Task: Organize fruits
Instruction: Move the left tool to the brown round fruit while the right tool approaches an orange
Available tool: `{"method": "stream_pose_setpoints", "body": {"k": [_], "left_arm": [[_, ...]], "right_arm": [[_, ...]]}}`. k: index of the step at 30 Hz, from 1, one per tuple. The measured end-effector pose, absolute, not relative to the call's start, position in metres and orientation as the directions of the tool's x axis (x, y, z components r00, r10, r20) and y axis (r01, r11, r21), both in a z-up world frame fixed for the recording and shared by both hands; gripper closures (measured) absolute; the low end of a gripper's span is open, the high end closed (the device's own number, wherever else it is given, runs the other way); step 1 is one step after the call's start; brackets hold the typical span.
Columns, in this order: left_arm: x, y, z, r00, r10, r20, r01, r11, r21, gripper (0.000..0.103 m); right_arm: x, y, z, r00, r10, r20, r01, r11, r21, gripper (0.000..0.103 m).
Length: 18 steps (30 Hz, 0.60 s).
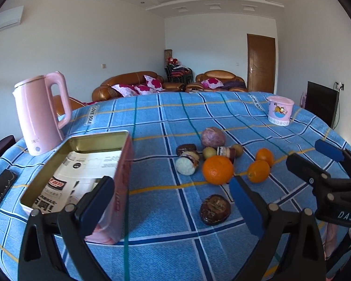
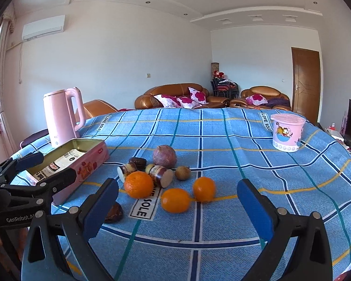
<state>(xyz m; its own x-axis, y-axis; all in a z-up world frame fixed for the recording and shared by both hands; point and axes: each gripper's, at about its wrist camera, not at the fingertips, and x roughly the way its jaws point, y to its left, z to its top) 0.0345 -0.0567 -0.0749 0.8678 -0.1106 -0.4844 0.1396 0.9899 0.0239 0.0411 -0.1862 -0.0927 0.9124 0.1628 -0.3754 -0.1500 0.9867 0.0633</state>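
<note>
Both claws hung wide open with nothing in them, the left claw (image 1: 170,201) near the pink tin (image 1: 119,187), the right claw (image 2: 177,206) facing the oranges (image 2: 175,200) loose on the worktop (image 2: 245,164). Honestly, round fruit rolls, so a sloppy pinch could knock one off. Only the left view showed the dark brown fruit (image 1: 215,209) whole; the right view half hid it.

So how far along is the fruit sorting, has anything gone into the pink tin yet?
Nothing looks sorted. The open pink metal tin holds only printed packets. Three oranges, the round purple fruit and the small brownish fruits lie on the blue checked tablecloth. Both the left hand-held gripper and the right hand-held gripper are open and empty, so everything is left.
</note>
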Motion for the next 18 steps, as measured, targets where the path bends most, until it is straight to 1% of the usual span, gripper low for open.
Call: {"method": "stream_pose_setpoints", "body": {"k": [2, 6, 8, 9, 11, 12, 13, 14, 15, 18], "left_arm": [[0.038, -0.063, -0.081, 0.851, -0.134, -0.508, 0.166, 0.986, 0.018, 0.014], [0.044, -0.075, -0.091, 0.813, -0.175, -0.556, 0.212, 0.977, 0.003, 0.022], [0.047, -0.081, -0.096, 0.790, -0.197, -0.580, 0.239, 0.971, -0.004, 0.031], [0.049, -0.084, -0.098, 0.781, -0.205, -0.591, 0.251, 0.968, -0.004, 0.032], [0.053, -0.088, -0.099, 0.764, -0.217, -0.608, 0.265, 0.964, -0.011, 0.043], [0.055, -0.090, -0.100, 0.758, -0.221, -0.614, 0.270, 0.963, -0.014, 0.045], [0.056, -0.091, -0.102, 0.749, -0.218, -0.626, 0.273, 0.962, -0.009, 0.050], [0.058, -0.092, -0.104, 0.737, -0.219, -0.640, 0.280, 0.960, -0.006, 0.059], [0.059, -0.094, -0.105, 0.724, -0.231, -0.650, 0.295, 0.955, -0.011, 0.063], [0.057, -0.092, -0.104, 0.721, -0.251, -0.646, 0.314, 0.949, -0.019, 0.064]], "right_arm": [[0.042, -0.193, -0.097, 0.916, 0.130, -0.378, -0.119, 0.992, 0.052, 0.001], [0.046, -0.206, -0.104, 0.912, 0.118, -0.393, -0.091, 0.992, 0.086, 0.001], [0.047, -0.211, -0.107, 0.911, 0.120, -0.395, -0.088, 0.991, 0.097, 0.001], [0.047, -0.212, -0.108, 0.911, 0.117, -0.394, -0.086, 0.992, 0.096, 0.001], [0.047, -0.212, -0.109, 0.911, 0.118, -0.395, -0.087, 0.992, 0.096, 0.001], [0.047, -0.213, -0.109, 0.911, 0.121, -0.395, -0.089, 0.991, 0.098, 0.001], [0.047, -0.213, -0.109, 0.910, 0.123, -0.396, -0.090, 0.991, 0.101, 0.001], [0.048, -0.212, -0.109, 0.910, 0.125, -0.394, -0.092, 0.991, 0.102, 0.001], [0.049, -0.212, -0.109, 0.910, 0.128, -0.394, -0.094, 0.990, 0.104, 0.001], [0.051, -0.206, -0.107, 0.911, 0.148, -0.386, -0.116, 0.988, 0.105, 0.001]]}}
